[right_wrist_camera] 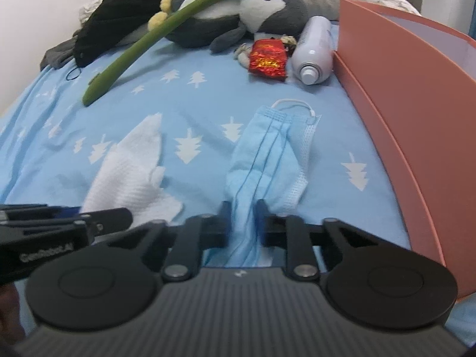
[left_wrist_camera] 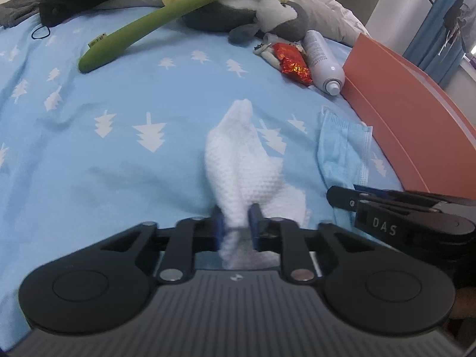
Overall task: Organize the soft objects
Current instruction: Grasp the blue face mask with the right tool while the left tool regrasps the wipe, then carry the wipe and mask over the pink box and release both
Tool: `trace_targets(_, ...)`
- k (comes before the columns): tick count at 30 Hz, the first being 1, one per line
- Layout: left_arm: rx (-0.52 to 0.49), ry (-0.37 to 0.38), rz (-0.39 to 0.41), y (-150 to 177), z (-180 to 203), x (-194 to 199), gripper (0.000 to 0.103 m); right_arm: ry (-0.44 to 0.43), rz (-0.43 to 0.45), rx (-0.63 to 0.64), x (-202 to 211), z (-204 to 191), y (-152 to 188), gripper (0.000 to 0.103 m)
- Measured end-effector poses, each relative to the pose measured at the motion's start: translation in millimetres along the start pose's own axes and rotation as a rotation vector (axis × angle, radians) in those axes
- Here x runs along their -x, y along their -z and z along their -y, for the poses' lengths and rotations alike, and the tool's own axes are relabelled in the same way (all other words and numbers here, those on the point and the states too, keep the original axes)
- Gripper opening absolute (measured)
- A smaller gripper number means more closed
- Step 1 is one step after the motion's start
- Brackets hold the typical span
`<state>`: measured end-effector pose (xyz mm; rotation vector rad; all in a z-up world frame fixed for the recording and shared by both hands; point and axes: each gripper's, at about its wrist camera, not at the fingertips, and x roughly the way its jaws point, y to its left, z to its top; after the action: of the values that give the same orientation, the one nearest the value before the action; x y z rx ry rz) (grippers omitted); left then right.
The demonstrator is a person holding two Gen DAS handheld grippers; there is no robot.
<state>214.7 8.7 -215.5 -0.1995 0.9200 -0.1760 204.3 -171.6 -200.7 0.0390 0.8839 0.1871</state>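
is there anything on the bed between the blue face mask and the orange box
Nothing visible. The blue face mask, pinched at its near end by the right hand-held gripper, lies beside the orange box with only bare sheet between them. The spray can sits further back.

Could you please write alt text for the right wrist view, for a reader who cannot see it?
The right gripper is shut on the near end of a blue face mask lying on a tree-print bedsheet. A white cloth lies left, an orange box stands right.
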Motion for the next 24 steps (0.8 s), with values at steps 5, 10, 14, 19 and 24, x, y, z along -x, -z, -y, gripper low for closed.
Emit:
trace_targets(5,0.047,0.003,0.018,-1,3,11,0.011,-0.026,0.002,-0.033,11,4,-3,0.009)
trace_targets(10,0.075,0.018,0.036,-5,9,33,0.011,-0.026,0.034,-0.029,37,3,-8,0.009)
trace_targets(14,0.078,0.024,0.066,-10,18,57,0.011,-0.034,0.061,-0.025,62,1,-8,0.009)
trace_targets(19,0.069,0.034,0.098,-12,32,89,0.011,-0.050,0.083,-0.037,93,1,-7,0.009)
trace_targets(24,0.075,0.053,0.115,-10,46,116,0.011,-0.053,0.113,-0.028,122,3,-9,0.009)
